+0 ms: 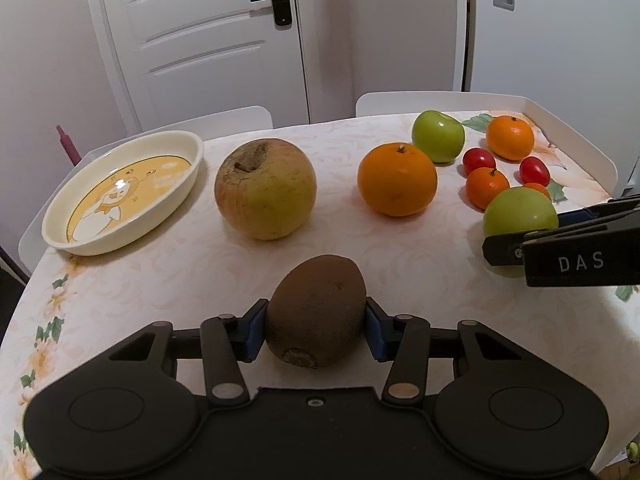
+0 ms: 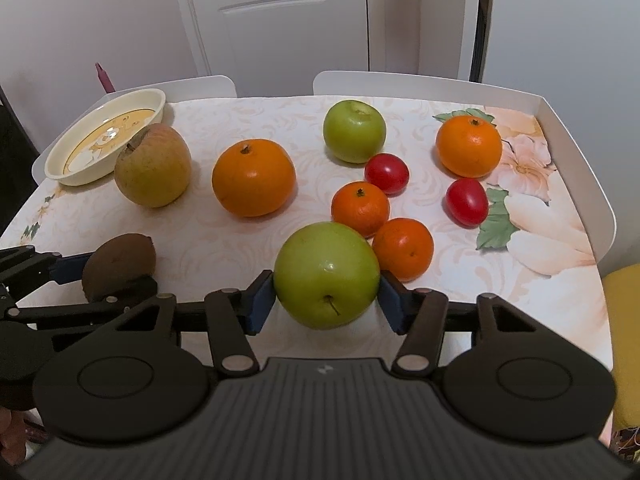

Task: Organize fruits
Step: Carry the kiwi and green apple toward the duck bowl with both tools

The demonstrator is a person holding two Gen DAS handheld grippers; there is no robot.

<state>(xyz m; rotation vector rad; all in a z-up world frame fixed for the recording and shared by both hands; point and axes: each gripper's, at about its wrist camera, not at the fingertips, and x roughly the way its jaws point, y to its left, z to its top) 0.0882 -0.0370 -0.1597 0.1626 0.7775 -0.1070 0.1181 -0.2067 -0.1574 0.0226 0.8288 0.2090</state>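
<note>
My left gripper (image 1: 316, 326) is shut on a brown kiwi (image 1: 316, 308) low over the near table; the kiwi also shows in the right wrist view (image 2: 118, 266). My right gripper (image 2: 326, 294) is shut on a green apple (image 2: 326, 274), which shows in the left wrist view (image 1: 520, 214) too. A cream oval dish (image 1: 56, 236) with a yellow cartoon print stands at the far left. On the cloth lie a yellow-red apple (image 1: 266, 188), a large orange (image 1: 396, 180), a second green apple (image 2: 354, 130), several small oranges and two red tomatoes (image 2: 386, 172).
The table (image 1: 180, 264) has a floral cloth and raised white edges (image 2: 576, 152) at the back and right. A white door (image 1: 200, 32) stands behind. A yellow seat (image 2: 622, 340) is at the right. A dark red bottle top (image 1: 66, 142) sticks up behind the dish.
</note>
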